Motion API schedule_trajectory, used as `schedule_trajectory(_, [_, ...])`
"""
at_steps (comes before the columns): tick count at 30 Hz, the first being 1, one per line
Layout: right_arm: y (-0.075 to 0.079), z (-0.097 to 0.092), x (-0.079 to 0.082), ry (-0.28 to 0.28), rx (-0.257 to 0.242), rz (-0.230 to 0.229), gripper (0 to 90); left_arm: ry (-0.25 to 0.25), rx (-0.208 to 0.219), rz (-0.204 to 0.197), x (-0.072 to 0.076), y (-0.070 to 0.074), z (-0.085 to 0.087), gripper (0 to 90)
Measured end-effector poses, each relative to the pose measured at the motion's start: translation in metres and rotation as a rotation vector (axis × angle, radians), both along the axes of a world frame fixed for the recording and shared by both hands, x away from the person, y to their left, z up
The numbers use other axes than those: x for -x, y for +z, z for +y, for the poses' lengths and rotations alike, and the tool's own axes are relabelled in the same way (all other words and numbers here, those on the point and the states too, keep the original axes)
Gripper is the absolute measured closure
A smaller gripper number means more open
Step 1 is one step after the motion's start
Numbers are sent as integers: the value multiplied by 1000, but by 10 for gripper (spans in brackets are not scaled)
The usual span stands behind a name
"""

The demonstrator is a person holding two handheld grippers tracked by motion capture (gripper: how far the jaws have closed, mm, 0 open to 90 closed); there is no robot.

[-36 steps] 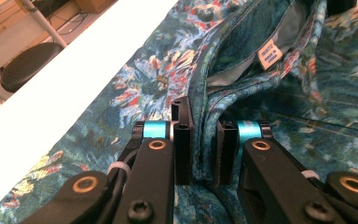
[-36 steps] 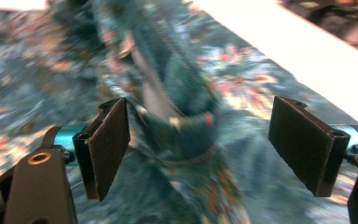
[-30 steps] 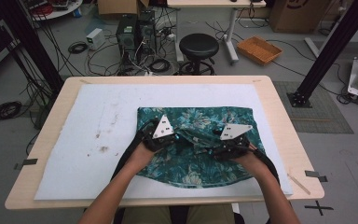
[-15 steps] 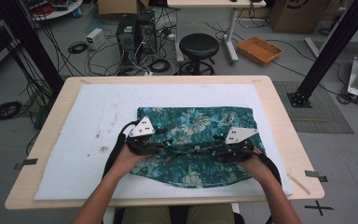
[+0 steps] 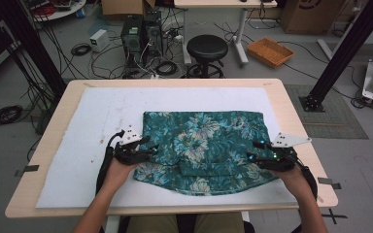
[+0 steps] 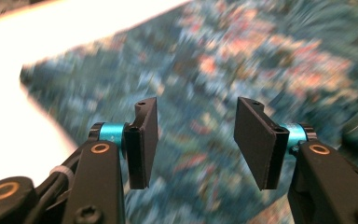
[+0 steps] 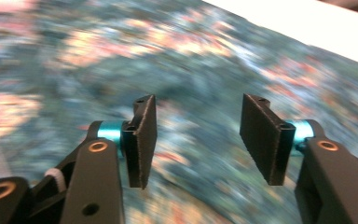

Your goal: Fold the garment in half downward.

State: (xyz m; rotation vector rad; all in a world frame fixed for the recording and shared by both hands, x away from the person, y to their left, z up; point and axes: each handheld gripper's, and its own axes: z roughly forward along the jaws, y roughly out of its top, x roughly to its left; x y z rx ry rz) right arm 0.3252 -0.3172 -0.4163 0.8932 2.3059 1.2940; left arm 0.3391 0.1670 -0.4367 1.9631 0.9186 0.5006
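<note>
A teal floral cloth (image 5: 204,141) lies spread flat on the white mat (image 5: 102,121). My left gripper (image 5: 153,145) sits low at the cloth's left edge, pointing right across it. Its jaws opened within the last second and stand open over the fabric (image 6: 223,70), nothing between them (image 6: 196,140). My right gripper (image 5: 252,151) is at the cloth's right edge, pointing left. Its jaws have just been closing a little, stand open, and are empty (image 7: 196,140) above the blurred print (image 7: 121,46).
The wooden table (image 5: 291,111) reaches just past the mat on all sides. Behind it on the floor are a black stool (image 5: 207,48), computer towers (image 5: 138,34), loose cables and an orange basket (image 5: 271,51). Black frame posts stand at both far corners.
Both hands have moved apart, from over the middle of the cloth to its left and right edges. The left jaws have opened. The cloth now lies wider and flatter.
</note>
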Motion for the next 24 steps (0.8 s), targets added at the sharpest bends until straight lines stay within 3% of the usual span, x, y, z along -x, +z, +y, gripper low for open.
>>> schedule_trajectory(1, [-4, -5, -2, -70, 22, 13, 520, 13, -24, 10, 1, -2, 2, 498])
schedule_trajectory(5, [-17, -12, -5, -215, 96, 79, 538, 65, -66, 38, 5, -7, 4, 506])
schedule_trajectory(7, [-20, -15, -4, -237, 103, 91, 539, 79, -86, 36, 8, -8, 5, 515])
schedule_trajectory(17, [-21, -26, 5, -289, 132, 75, 540, 98, -85, 41, 15, -13, 9, 545])
schedule_trajectory(21, [-29, -25, 2, -283, 191, 103, 607, 67, -111, 45, 16, -14, 6, 678])
schedule_trajectory(22, [-29, -25, 2, -283, 191, 103, 607, 67, -111, 45, 16, -14, 6, 708])
schedule_trajectory(24, [-30, -23, 1, -266, 181, 113, 706, 48, -125, 45, 16, -14, 4, 767])
